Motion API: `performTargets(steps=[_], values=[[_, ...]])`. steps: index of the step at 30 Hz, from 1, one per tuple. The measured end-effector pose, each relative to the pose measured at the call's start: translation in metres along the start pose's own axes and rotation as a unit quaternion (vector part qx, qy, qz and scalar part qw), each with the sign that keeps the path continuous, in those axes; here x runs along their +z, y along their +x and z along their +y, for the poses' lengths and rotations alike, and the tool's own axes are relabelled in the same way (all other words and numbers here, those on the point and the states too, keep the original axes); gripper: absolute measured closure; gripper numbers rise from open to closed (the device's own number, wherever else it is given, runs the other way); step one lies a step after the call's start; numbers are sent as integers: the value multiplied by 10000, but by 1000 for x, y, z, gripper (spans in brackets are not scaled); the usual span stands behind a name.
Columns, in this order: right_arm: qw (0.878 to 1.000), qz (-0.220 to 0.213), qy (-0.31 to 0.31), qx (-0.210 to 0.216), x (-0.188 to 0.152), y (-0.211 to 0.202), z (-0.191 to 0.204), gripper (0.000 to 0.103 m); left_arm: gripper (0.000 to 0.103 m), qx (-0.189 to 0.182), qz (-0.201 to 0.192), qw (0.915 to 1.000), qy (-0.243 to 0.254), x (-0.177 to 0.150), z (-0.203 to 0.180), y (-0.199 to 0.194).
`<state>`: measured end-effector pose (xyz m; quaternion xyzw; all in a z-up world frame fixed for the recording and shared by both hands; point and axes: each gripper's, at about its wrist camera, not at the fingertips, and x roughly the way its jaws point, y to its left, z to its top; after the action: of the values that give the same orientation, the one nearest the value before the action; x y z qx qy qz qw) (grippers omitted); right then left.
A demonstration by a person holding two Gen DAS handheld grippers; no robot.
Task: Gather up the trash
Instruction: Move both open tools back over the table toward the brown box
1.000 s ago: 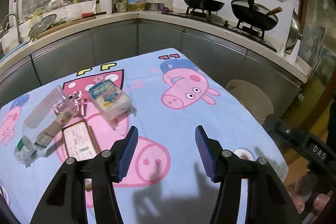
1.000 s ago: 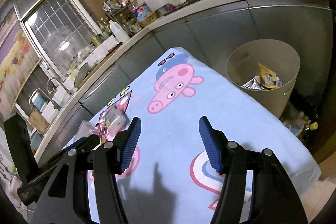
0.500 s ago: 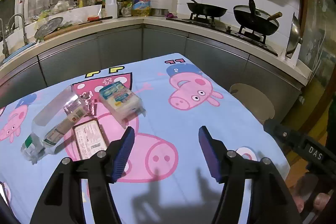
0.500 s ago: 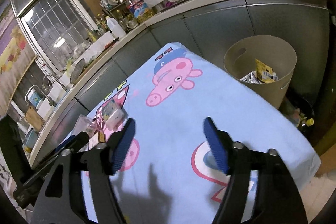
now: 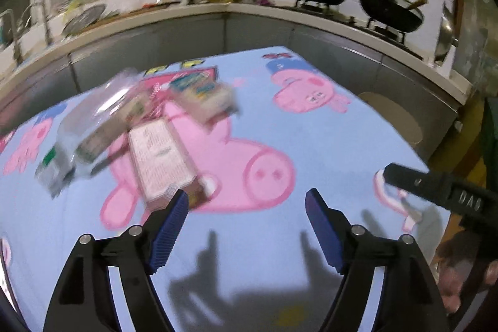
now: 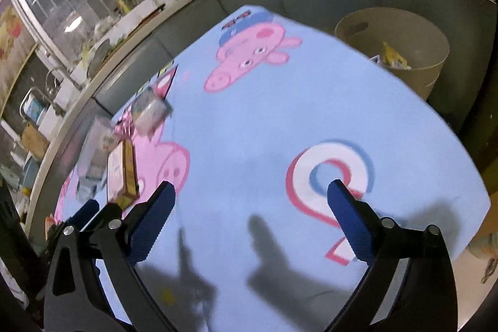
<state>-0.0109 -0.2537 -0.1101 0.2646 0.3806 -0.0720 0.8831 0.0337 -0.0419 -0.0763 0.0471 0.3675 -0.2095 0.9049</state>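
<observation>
On the tabletop [image 5: 311, 145]: trash mostly uncollected, both grippers empty.
Bin [image 6: 414, 52] past the far edge already has a few wrappers; 4 items left in a cluster: bottle [image 5: 81, 133], box [image 5: 162, 157], tissue pack [image 5: 202, 95], foil wrapper [image 6: 123, 123]. Left gripper [image 5: 246, 204] spread wide w/ box just off its left finger, prob. next pick. Right gripper [image 6: 249, 192] wide too, over bare cloth.

Ahead-left of the left gripper [image 5: 246, 204], jaws apart: flat box [image 5: 162, 157] on the tablecloth [image 5: 326, 151], just past the left fingertip. Beyond the box lies a plastic bottle [image 5: 84, 129] to its left, tissue pack [image 5: 202, 92] behind it. Ahead-right of the right gripper [image 6: 250, 196], off the table edge, a bin [image 6: 414, 30] with wrappers [image 6: 393, 58] in it.
</observation>
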Motion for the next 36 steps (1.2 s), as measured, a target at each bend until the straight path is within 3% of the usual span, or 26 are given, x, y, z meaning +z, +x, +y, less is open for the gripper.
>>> performTargets(steps=[6,9,11,12,17,20,22,25,29,34,36], values=[[9988,333,-356,101,-19,1,14,6,19,-3,190,9994,-291,-40,13,-21],[9978,446,-486,100,-33,-2,19,6,13,97,110,9995,-286,-54,14,-34],[9971,511,-553,116,-44,-6,21,6,3,239,-25,9989,-396,-59,16,-42],[9970,528,-543,133,-46,-7,21,6,4,304,-102,9985,-434,-60,17,-46],[9977,209,-585,273,-57,-28,26,6,4,343,-176,9983,-446,-59,19,-49],[9929,519,-821,681,-56,-17,35,6,4,313,-287,9978,-504,-52,25,-48],[9911,674,-901,719,-55,-9,37,6,4,279,-249,9979,-538,-44,31,-43],[9927,449,-913,649,-44,-9,38,8,4,354,-152,9974,-613,-29,43,-32],[9921,134,-1116,553,-24,-4,45,18,4,397,-211,9953,-858,-2,59,-18],[9879,-56,-1452,550,7,15,60,19,5,343,-80,9946,-980,33,67,21],[9813,-219,-1819,596,26,27,74,19,11,324,87,9942,-1018,40,69,41]])
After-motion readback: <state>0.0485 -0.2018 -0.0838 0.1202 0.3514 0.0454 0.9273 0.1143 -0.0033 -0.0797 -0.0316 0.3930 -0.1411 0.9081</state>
